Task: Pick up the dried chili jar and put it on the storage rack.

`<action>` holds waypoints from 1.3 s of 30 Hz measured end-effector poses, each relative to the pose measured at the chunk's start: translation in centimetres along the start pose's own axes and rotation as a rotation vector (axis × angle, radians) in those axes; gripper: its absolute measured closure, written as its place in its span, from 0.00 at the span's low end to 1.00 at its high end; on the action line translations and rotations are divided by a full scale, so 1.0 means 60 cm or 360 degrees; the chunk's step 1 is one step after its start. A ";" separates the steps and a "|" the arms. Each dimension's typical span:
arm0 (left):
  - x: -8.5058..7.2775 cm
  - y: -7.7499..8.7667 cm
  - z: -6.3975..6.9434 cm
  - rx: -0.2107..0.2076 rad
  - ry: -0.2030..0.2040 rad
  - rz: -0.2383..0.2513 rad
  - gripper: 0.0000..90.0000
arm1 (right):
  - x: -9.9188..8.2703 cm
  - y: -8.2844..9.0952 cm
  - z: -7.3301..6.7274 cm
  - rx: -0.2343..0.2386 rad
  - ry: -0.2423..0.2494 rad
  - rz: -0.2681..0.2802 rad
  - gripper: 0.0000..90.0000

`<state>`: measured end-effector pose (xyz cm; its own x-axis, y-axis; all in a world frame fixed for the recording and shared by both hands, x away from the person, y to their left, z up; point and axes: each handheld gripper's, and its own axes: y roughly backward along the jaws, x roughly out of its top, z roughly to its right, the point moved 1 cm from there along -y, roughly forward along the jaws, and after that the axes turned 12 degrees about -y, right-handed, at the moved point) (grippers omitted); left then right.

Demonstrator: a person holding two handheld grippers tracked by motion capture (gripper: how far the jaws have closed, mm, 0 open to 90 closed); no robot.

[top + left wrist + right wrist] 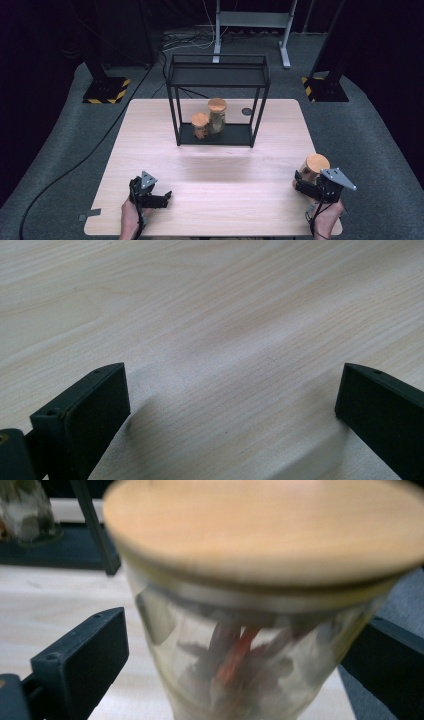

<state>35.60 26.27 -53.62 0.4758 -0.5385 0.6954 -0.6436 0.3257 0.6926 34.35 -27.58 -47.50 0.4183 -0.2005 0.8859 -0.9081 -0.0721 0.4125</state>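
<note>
Flanking jar (260, 605), gripper (240, 645) apart

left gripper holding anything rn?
No, in the left gripper view the left gripper has its jaws spread wide over bare table with nothing between them.
</note>
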 end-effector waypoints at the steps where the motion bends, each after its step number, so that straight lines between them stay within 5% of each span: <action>1: 0.000 0.000 0.000 0.0000 0.0000 0.0000 0.01 | 0.002 0.000 0.000 -0.0003 -0.0006 0.0019 0.00; 18: 0.000 0.000 -0.001 -0.0006 0.0009 0.0000 0.01 | 0.018 -0.006 -0.002 0.0052 -0.0012 0.0161 0.00; 21: 0.000 -0.001 -0.001 -0.0007 0.0008 0.0000 0.01 | 0.017 -0.003 0.002 0.0084 -0.0033 0.0184 0.14; 27: 0.000 -0.001 -0.001 -0.0009 0.0009 -0.0001 0.01 | 0.014 0.000 0.005 0.0107 -0.0033 0.0190 0.26; 39: 0.000 -0.001 -0.001 -0.0011 0.0009 -0.0002 0.01 | 0.009 0.004 -0.001 0.0096 0.0014 0.0221 0.27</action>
<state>35.67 26.29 -53.64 0.4800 -0.5344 0.6957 -0.6388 0.3306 0.6947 34.34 -27.66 -46.89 0.2883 -0.2044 0.9355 -0.9567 -0.1029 0.2723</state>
